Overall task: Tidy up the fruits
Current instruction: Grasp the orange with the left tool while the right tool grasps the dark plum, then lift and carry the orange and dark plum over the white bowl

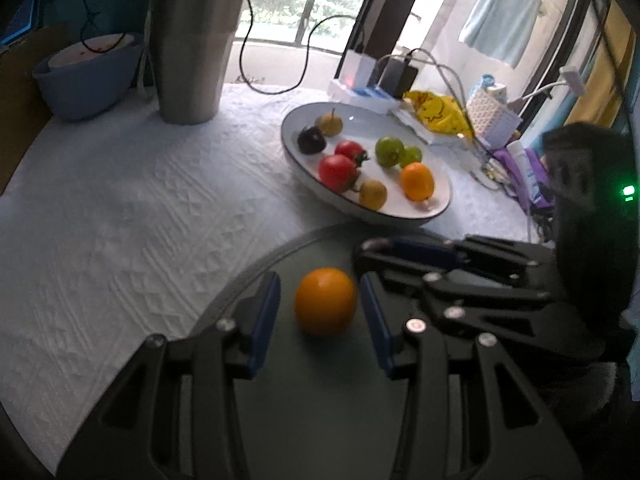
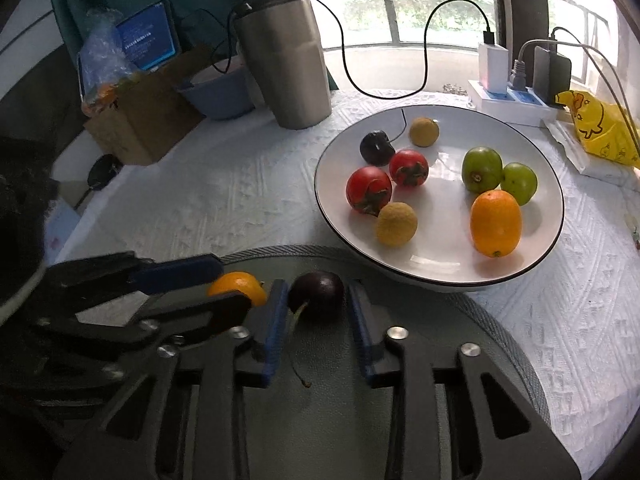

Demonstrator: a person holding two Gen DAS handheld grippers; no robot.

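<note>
Cherry [image 2: 317,295]: small, soft, bruisable, it sits between your right gripper [image 2: 318,322] pads, closed near its flanks; contact unclear. Orange [image 1: 325,300] sits between your left gripper [image 1: 320,320], jaws apart; squeeze mid-body, gently.

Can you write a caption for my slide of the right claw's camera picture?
Right claw around a dark cherry on the grey mat.
</note>
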